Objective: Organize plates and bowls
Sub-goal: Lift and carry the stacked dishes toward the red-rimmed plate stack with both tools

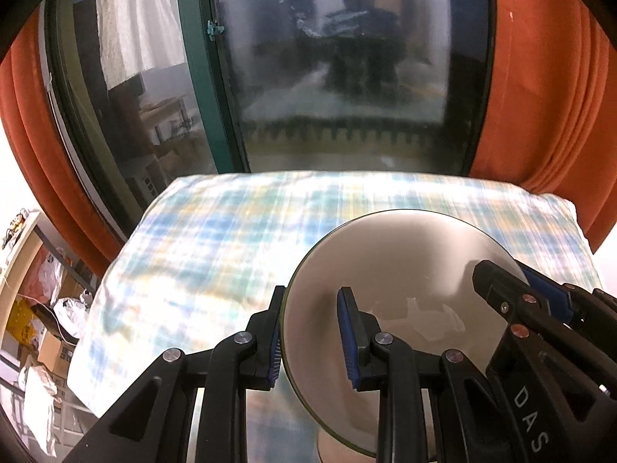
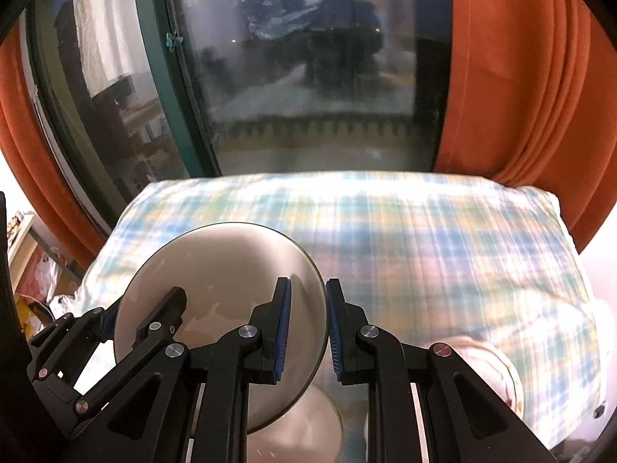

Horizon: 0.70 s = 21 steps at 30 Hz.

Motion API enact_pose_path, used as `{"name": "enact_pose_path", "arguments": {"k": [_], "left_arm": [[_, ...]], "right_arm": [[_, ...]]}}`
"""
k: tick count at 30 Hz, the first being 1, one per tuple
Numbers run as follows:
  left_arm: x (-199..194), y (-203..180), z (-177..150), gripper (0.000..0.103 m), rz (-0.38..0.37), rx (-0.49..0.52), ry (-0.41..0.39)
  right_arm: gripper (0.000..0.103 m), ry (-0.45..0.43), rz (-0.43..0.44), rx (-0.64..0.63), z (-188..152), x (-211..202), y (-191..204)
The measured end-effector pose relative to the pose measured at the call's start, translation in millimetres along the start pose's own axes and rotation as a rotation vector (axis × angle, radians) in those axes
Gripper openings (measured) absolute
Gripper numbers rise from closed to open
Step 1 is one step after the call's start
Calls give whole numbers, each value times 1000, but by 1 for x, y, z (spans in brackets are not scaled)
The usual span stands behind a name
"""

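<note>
Blur is smearing the blue-and-yellow checked tablecloth (image 1: pixel 216 254), and the frame is cutting off a pale patterned bowl (image 2: pixel 489 366) at lower right. You are holding a round grey-beige plate (image 1: pixel 389 277) above the cloth, your left gripper (image 1: pixel 314 341) and right gripper (image 2: pixel 306 332) each clamping opposite rims. The plate is carrying nothing.

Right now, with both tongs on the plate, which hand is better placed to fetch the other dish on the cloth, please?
Right, probably: the dish lies just beside the right tongs; the left wrist view misses it. Both grip the plate, so set that down first.
</note>
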<state>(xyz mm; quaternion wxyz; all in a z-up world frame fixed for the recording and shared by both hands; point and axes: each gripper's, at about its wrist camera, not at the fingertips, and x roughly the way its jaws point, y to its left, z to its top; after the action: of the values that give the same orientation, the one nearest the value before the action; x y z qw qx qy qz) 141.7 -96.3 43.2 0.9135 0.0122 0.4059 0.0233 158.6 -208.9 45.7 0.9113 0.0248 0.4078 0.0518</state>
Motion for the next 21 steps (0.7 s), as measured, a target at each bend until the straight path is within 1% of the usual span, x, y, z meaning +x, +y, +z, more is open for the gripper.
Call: {"name": "enact_pose_path", "arguments": {"k": [7,13,21], "left_arm": [[-2,-10,-26,24,-5,12,39],[2,-17,-55,24,-8,0,83],[10,-14,-79,24,0,-31,130]], "right_arm": [[22,32,-4,1,-37,-9,-15],[22,77,-10,-4,-65,-6,-21],[22,131,-5,-17,-83,5,-19]]}}
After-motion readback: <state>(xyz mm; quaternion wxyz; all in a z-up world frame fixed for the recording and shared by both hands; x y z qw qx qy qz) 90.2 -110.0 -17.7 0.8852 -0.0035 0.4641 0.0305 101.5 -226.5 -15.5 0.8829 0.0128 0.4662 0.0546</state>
